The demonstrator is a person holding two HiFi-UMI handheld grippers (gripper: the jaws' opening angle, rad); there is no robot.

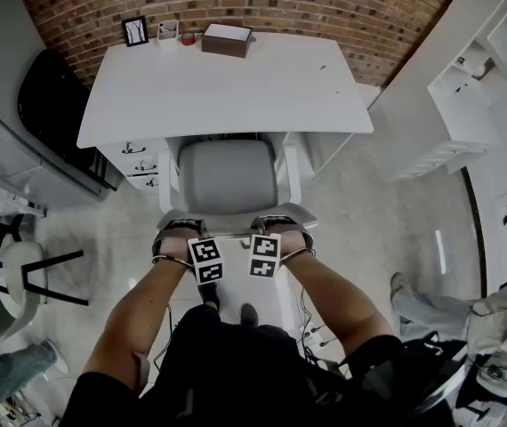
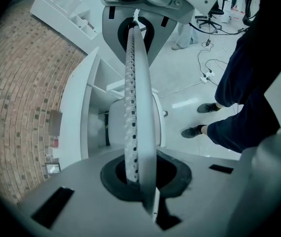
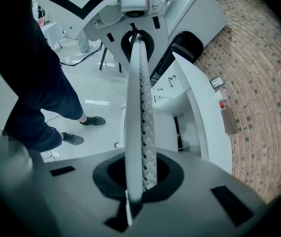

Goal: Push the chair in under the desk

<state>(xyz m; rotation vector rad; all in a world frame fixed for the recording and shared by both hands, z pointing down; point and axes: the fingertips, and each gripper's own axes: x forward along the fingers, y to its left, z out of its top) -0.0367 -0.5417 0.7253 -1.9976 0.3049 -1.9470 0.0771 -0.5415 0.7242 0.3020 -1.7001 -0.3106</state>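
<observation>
A chair with a grey seat (image 1: pixel 227 174) stands with the seat's front part under the white desk (image 1: pixel 227 87). Its thin white backrest (image 1: pixel 231 225) faces me. In the head view my left gripper (image 1: pixel 181 231) and right gripper (image 1: pixel 282 229) sit side by side on the backrest's top edge. In the left gripper view the backrest (image 2: pixel 141 107) runs edge-on through the left gripper (image 2: pixel 138 174), which is shut on it. The right gripper view shows the same panel (image 3: pixel 136 107) clamped in the right gripper (image 3: pixel 138 174). The chair's legs are hidden.
A brown box (image 1: pixel 227 39), a picture frame (image 1: pixel 135 30) and a small cup lie at the desk's back by the brick wall. Drawers (image 1: pixel 138 163) flank the chair's left. Another chair (image 1: pixel 13 283) stands left, white shelving (image 1: pixel 467 87) right, a person (image 1: pixel 467 314) and cables (image 1: pixel 320 334) behind.
</observation>
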